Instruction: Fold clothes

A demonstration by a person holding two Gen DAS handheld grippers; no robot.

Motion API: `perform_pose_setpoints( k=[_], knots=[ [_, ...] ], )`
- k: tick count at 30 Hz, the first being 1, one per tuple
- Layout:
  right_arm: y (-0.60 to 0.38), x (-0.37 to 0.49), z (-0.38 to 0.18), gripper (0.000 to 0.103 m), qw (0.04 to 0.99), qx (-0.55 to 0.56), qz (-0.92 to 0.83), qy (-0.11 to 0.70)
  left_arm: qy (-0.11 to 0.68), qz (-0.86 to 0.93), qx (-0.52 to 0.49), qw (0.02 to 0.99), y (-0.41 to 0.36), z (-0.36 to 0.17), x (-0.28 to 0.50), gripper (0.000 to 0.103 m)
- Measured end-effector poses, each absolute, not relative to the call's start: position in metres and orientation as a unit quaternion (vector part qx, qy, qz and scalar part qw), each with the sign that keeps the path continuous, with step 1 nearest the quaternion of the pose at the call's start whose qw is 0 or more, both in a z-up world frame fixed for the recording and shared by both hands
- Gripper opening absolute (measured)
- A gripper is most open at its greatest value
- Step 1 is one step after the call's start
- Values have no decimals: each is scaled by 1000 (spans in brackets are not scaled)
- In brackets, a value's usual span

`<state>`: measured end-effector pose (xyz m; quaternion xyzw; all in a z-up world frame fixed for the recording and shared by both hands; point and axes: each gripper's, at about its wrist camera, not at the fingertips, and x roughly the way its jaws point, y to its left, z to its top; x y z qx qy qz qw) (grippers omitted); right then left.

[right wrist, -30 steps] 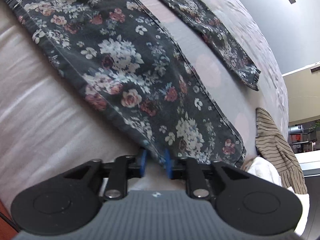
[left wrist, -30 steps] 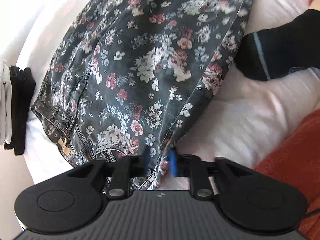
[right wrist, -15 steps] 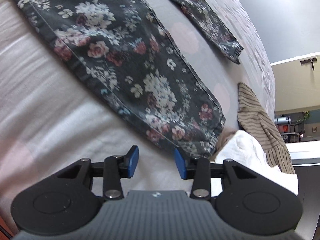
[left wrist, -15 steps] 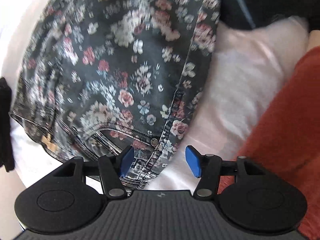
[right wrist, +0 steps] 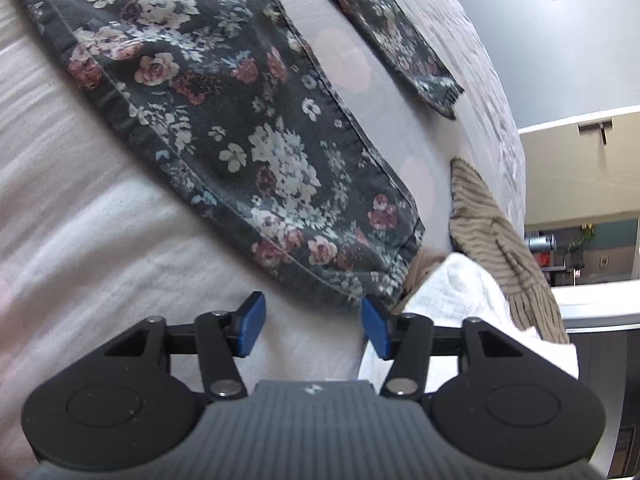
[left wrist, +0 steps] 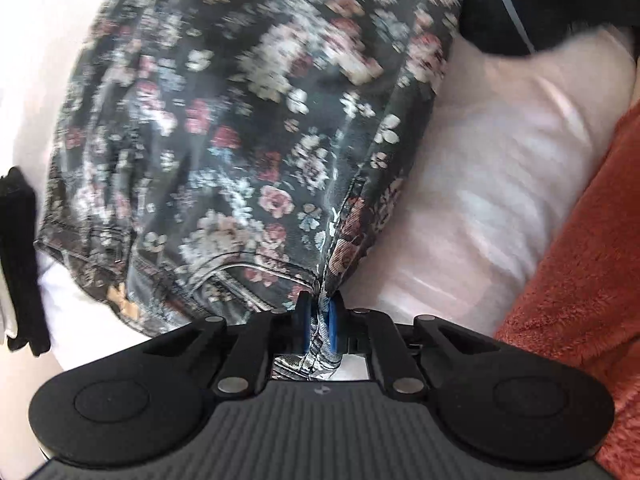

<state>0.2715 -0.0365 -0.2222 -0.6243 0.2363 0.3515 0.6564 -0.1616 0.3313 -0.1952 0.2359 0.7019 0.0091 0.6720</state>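
Dark floral jeans [left wrist: 248, 128] lie on a white bed [left wrist: 500, 184]. My left gripper [left wrist: 319, 322] is shut on the waistband corner of the jeans, with fabric pinched between the blue pads. In the right wrist view the near leg of the jeans [right wrist: 248, 148] stretches across the sheet and the far leg [right wrist: 392, 40] lies apart behind it. My right gripper [right wrist: 313, 326] is open and empty, just short of the near leg's hem.
An orange blanket [left wrist: 580, 248] lies at the right of the left wrist view, a black garment [left wrist: 540, 4] at top right, and folded black and white clothes [left wrist: 20, 260] at the left edge. A striped brown garment [right wrist: 500, 236] and a white cloth [right wrist: 468, 304] lie near the hem.
My left gripper opened, shifted along the waistband and shut on its corner again. My right gripper let go of the near leg, opened wide and moved toward the hem.
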Motion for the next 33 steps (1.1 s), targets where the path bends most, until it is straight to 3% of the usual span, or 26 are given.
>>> perform_pose_setpoints(
  k=[5,6,7,8,9,18,33],
  knots=[
    [-32,268,-232,54,644,-639,360,218,675,57,207,706,333,-166,-165,9],
    [-31,269,-233,46,645,-640,357,215,669,68,202,712,332,-162,-161,9],
    [-29,270,-233,19,650,-637,353,217,664,76,197,717,333,-157,-160,9],
    [-27,273,-230,8,663,-623,350,225,660,84,194,721,334,-152,-157,8],
    [-25,275,-227,6,676,-608,346,232,655,91,191,725,336,-147,-154,8],
    [-8,302,-157,2,786,-477,310,244,614,162,177,752,362,-106,-143,7],
    [75,363,-88,2,813,-454,296,212,541,269,171,779,437,-59,-92,5]
  ],
)
